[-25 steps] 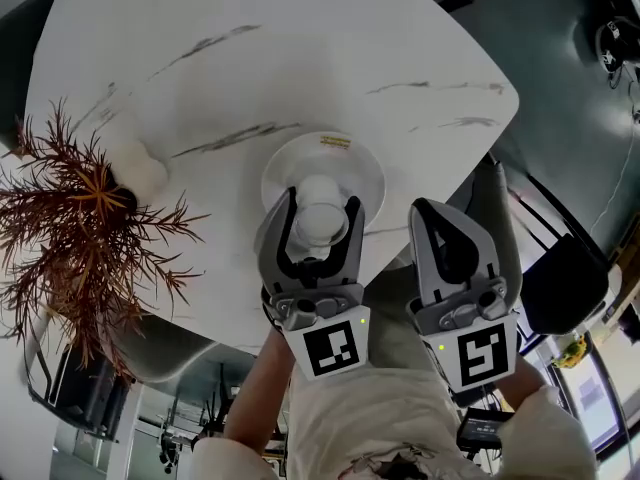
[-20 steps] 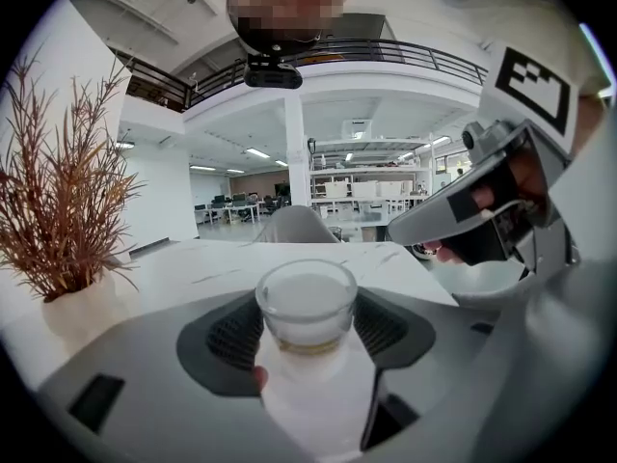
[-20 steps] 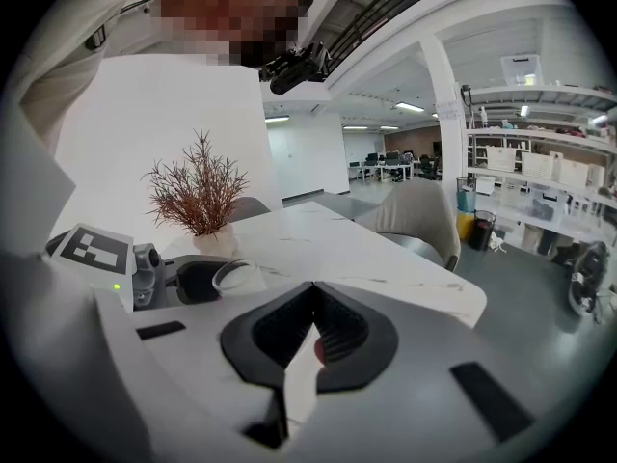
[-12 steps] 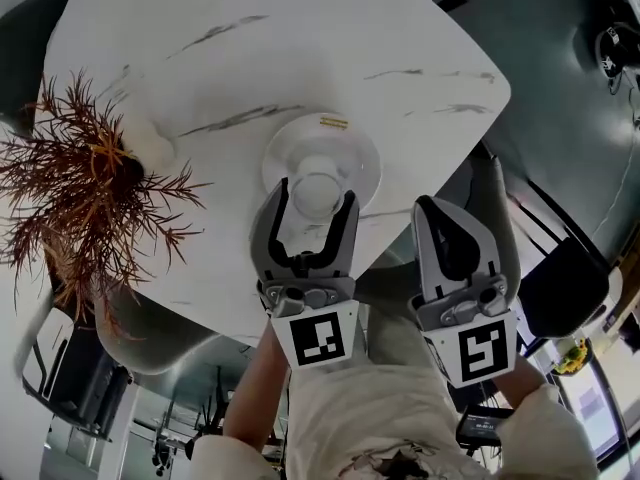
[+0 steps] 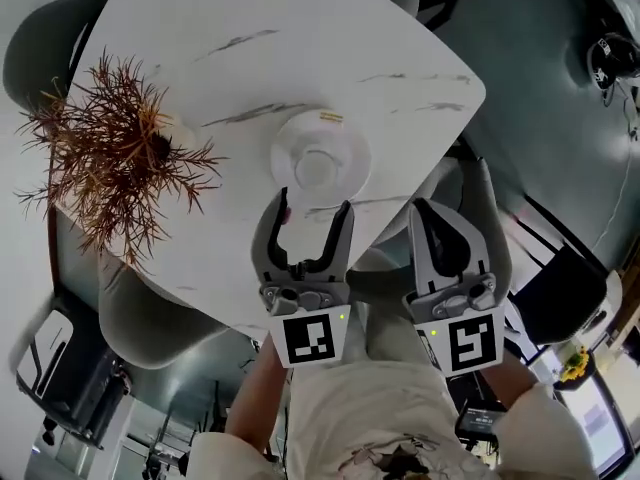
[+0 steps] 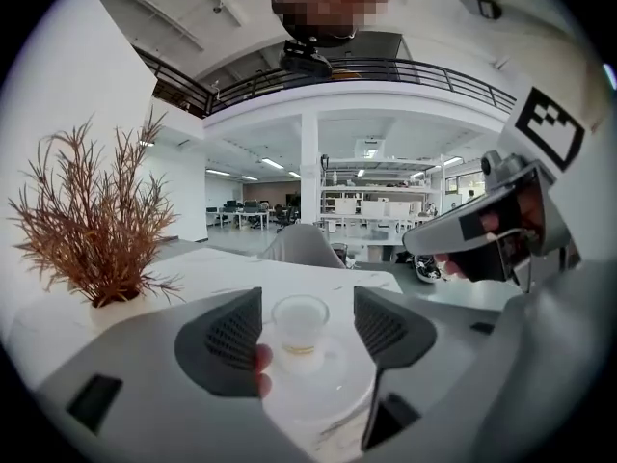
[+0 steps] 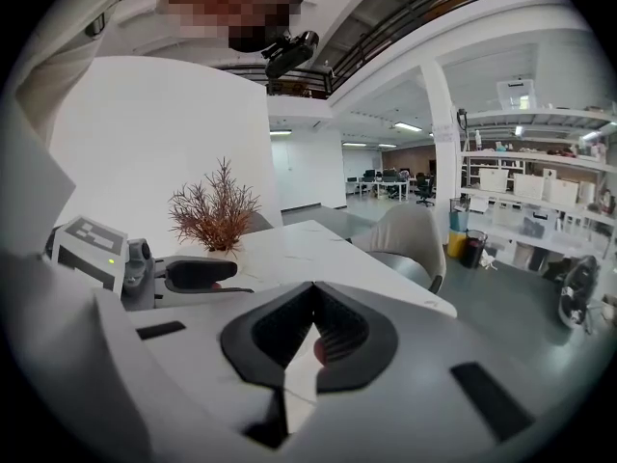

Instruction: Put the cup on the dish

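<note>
White marble table (image 5: 250,58), cup (image 5: 318,168) on dish (image 5: 352,138), open-plan hall (image 6: 318,196)

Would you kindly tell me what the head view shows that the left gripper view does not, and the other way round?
Only the head view shows the marble table's whole outline from above, the gold label on the dish, and the left claw's own marker cube. Only the left gripper view shows the cup side-on, upright on the dish, touching neither parted jaw, with the hall behind. Both show the cup, dish, plant, table and right claw.
</note>
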Demonstrator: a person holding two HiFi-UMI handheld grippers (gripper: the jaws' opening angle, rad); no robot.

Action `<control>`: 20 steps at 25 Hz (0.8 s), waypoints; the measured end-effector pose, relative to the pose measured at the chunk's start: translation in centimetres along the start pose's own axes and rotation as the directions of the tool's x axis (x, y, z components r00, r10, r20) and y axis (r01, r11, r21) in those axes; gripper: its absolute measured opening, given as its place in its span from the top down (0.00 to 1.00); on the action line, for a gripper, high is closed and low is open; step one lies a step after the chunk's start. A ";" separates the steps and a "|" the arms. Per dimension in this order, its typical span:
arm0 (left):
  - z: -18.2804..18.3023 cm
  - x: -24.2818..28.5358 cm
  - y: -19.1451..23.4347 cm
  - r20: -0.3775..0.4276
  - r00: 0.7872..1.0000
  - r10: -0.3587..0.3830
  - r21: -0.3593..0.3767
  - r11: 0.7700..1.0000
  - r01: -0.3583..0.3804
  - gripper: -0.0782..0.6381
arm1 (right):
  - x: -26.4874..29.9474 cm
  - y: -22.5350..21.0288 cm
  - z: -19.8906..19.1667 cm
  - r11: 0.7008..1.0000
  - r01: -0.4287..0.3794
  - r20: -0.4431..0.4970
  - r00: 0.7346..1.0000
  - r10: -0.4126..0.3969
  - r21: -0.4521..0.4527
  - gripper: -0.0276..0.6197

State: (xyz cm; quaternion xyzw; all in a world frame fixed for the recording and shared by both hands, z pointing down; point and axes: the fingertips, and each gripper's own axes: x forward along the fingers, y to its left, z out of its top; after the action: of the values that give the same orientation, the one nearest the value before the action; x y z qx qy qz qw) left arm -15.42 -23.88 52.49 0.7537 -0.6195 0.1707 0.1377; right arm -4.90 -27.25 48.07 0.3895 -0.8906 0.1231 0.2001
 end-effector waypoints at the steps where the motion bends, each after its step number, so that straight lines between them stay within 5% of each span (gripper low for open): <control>1: 0.4 -0.5 -0.2 0.004 1.000 0.000 0.000 1.000 0.000 0.49 | -0.4 0.1 0.2 1.000 0.001 0.005 1.000 -0.001 -0.002 0.95; 9: 3.7 -4.1 -1.2 0.023 1.000 0.010 0.007 1.000 -0.010 0.50 | -3.6 2.3 2.2 1.000 -0.023 0.042 0.999 0.022 0.018 0.95; 17: 7.2 -8.3 -2.7 0.119 0.990 0.074 -0.201 0.978 -0.049 0.50 | -7.5 4.2 4.0 0.997 -0.078 0.077 0.994 0.076 0.025 0.95; 20: 8.1 -9.9 -3.9 0.123 0.992 0.031 -0.140 0.990 -0.014 0.50 | -9.1 4.8 4.8 0.995 -0.097 0.088 0.992 0.093 0.035 0.95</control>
State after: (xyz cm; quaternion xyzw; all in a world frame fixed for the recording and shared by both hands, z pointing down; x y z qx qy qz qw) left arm -12.59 -17.77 40.95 0.7445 -0.6457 0.0812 0.1489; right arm -4.15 -19.96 39.43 0.3554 -0.9134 0.1329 0.1475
